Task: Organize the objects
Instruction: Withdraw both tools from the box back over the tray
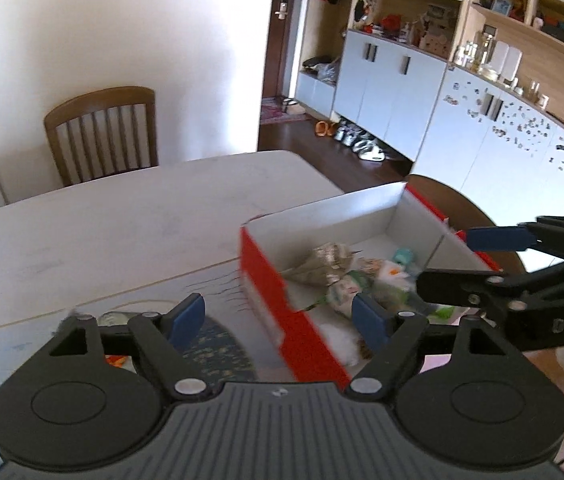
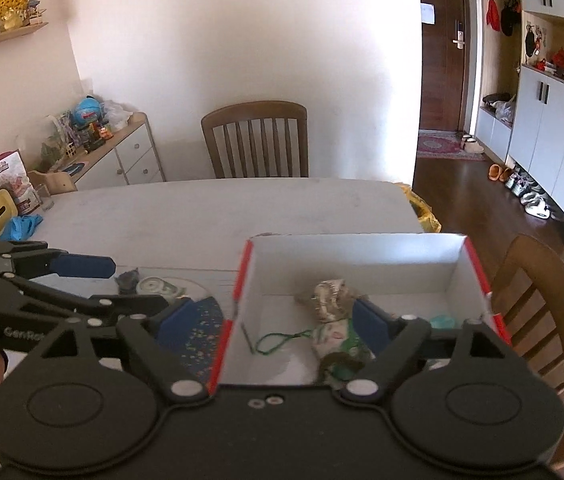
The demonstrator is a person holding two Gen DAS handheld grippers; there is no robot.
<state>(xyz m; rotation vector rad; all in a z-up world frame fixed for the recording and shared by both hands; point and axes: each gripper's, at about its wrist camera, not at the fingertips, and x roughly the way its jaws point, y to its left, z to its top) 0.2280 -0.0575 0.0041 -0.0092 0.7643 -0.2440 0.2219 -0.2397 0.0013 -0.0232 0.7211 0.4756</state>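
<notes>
A red box with a white inside (image 1: 266, 276) (image 2: 361, 248) stands on the table. In it lie a conch shell (image 1: 321, 266) (image 2: 329, 292), a green-and-white pouch (image 2: 337, 338) with a green cord (image 2: 278, 342) and other small items. My left gripper (image 1: 280, 316) is open and empty, straddling the box's near left wall. My right gripper (image 2: 268, 322) is open and empty, straddling the box's left wall, over the box. Each gripper shows in the other's view (image 1: 493, 256) (image 2: 82, 276).
A round dark-blue patterned mat (image 2: 200, 328) and a small round tin (image 2: 156, 286) lie left of the box. Wooden chairs stand at the far side (image 2: 256, 140) and right (image 2: 549, 320). Tissue box and blue cloth (image 2: 22, 226) sit far left.
</notes>
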